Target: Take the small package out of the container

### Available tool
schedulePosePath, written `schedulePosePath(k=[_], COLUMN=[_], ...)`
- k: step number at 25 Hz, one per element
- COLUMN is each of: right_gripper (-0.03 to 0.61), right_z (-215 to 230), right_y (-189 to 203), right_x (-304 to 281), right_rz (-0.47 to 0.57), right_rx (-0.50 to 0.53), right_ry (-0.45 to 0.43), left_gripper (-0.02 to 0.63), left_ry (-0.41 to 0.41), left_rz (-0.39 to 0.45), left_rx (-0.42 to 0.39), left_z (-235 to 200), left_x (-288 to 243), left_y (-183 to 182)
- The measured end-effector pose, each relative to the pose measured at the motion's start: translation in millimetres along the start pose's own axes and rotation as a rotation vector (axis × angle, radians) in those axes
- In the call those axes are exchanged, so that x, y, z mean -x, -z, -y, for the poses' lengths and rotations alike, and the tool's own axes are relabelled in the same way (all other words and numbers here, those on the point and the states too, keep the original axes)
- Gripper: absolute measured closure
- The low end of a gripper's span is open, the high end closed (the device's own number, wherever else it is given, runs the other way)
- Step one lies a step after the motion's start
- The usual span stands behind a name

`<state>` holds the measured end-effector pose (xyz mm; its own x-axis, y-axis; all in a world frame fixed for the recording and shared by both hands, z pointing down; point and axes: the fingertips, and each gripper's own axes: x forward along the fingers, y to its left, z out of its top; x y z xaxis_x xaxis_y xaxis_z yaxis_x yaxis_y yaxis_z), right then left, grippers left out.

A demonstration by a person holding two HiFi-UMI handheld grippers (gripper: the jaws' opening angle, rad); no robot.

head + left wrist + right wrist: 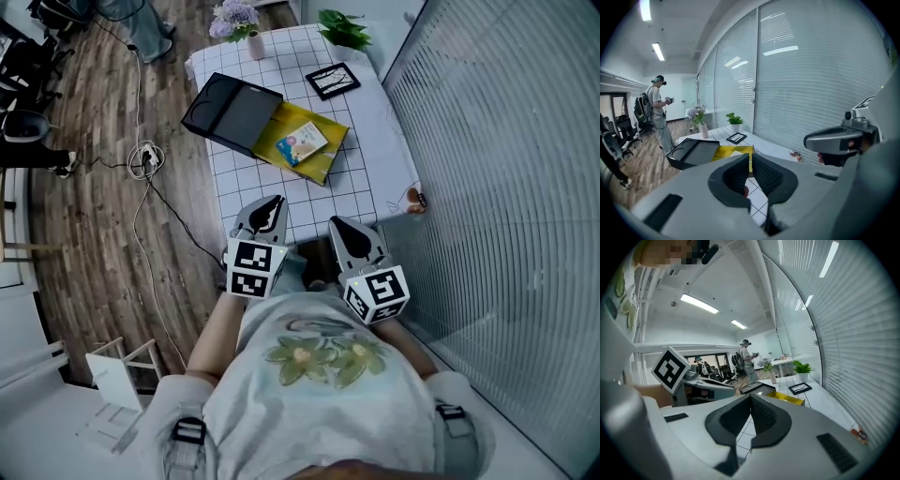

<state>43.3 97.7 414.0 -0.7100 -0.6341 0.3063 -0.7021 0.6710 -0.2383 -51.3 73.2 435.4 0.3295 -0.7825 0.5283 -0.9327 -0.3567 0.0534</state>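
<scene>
Head view, approach stage: left gripper [274, 203] and right gripper [337, 225], jaws closed and empty, hover over the table's [380, 141] near edge, well apart from the small package [302, 142] lying in the yellow container [321, 167]; one should probably open before descending.

A shallow yellow rectangular container [330, 161] is seen lying open and flat on the white grid-patterned counter [370, 141], set askew to the grid lines. One end is met by a flat black rectangular tray [230, 111], which juts over the counter's edge. A small flat package [302, 142], pale with blue and colourful print, is laid face up inside the container, near its middle, slightly turned.
</scene>
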Motion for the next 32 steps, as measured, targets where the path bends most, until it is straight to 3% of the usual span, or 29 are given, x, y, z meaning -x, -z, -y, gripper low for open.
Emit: schedulePosePath(k=[10,13,18,32], right_gripper=[0.571,0.571,0.571,0.571], right_z=[13,15,15,20], right_y=[-1,-3,-5,-2], right_x=[-34,-43,-58,-86], right_rz=[-0.044,-0.047,-0.054,-0.06], right_rx=[-0.001,-0.005,-0.018,-0.054], right_ry=[0.065,0.086,0.123,0.249], left_gripper=[0.606,0.548,0.522,0.35], left_ry=[0.08,0.128,0.178,0.291], left_rz=[-0.017,-0.034,-0.05,-0.102], left_rx=[-0.014,-0.035,-0.061,-0.145], left_z=[-27,-28,-37,-55], left_x=[-39,-49,-63,-106], left_y=[-9,-8,-7,11])
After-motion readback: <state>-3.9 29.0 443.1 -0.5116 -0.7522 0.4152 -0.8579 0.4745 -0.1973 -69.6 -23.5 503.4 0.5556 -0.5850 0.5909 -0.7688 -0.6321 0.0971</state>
